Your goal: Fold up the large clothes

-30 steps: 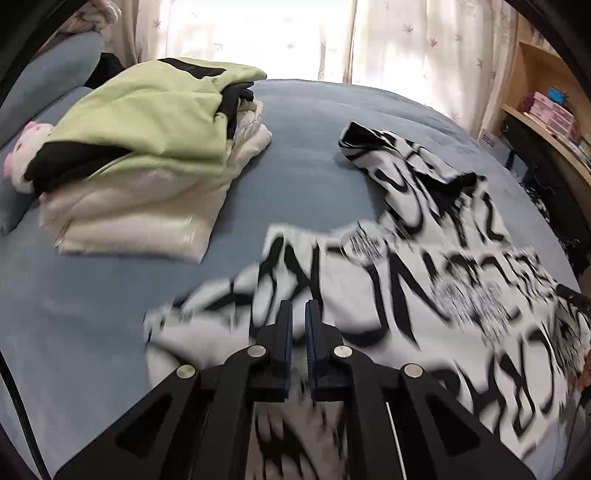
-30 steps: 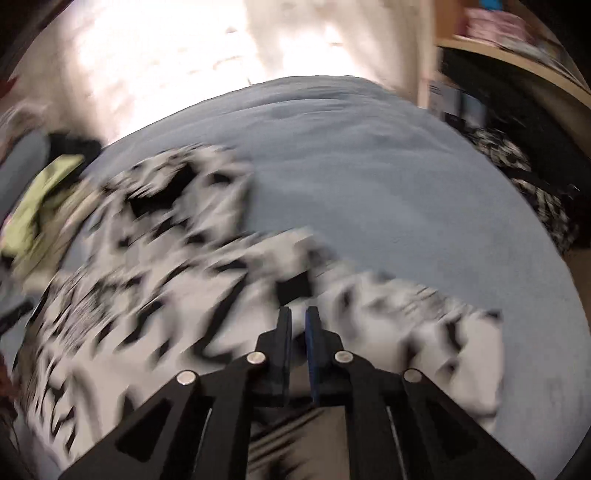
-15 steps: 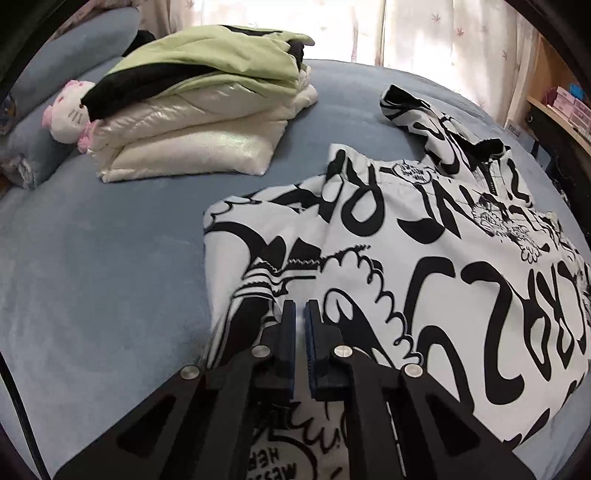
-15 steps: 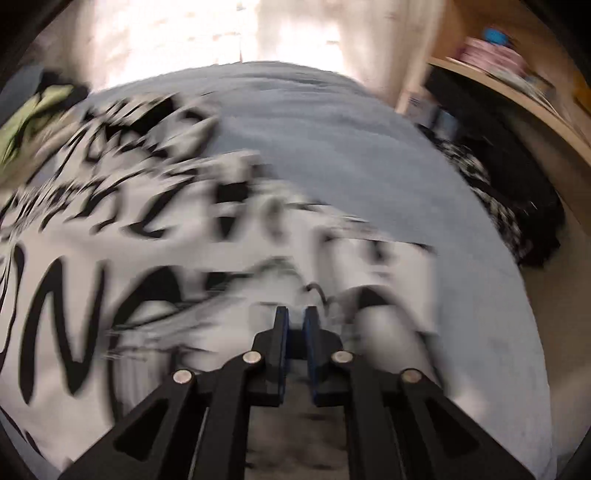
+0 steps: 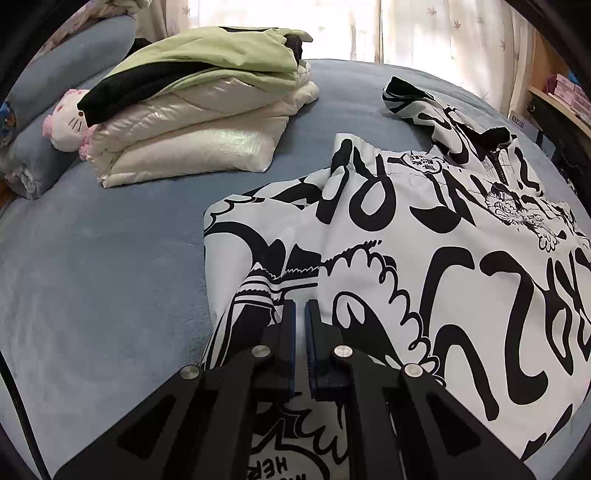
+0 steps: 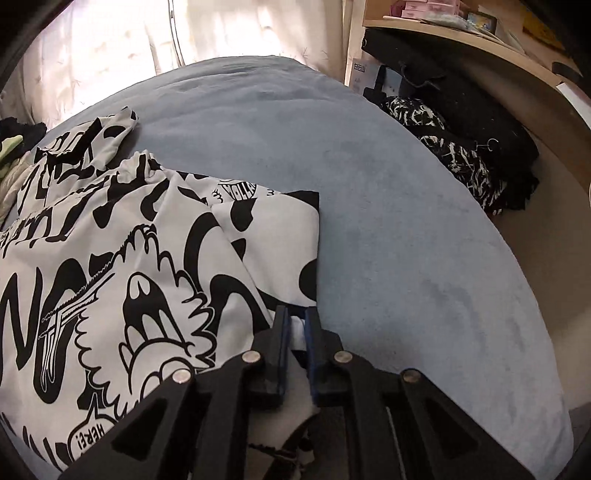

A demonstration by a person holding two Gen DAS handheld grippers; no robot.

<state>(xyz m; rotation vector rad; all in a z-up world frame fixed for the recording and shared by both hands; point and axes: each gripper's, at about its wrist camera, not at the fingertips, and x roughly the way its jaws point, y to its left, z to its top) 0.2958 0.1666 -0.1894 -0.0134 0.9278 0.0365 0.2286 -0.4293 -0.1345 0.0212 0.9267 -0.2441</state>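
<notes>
At the bottom centre of each wrist view, the left gripper (image 5: 300,310) and the right gripper (image 6: 296,316) are both clenched on the near hem of the black-and-white printed jacket (image 5: 424,266), a sliver of white cloth showing between the right one's blue pads. The jacket lies spread across the blue bed (image 5: 92,266), filling the right of the left view and the left of the right view. Farther off, in the upper left of the left view, sits a stack of folded clothes (image 5: 199,122) with a pink-eared plush toy (image 5: 68,123) touching its left end, and curtains (image 5: 424,33) hang behind.
</notes>
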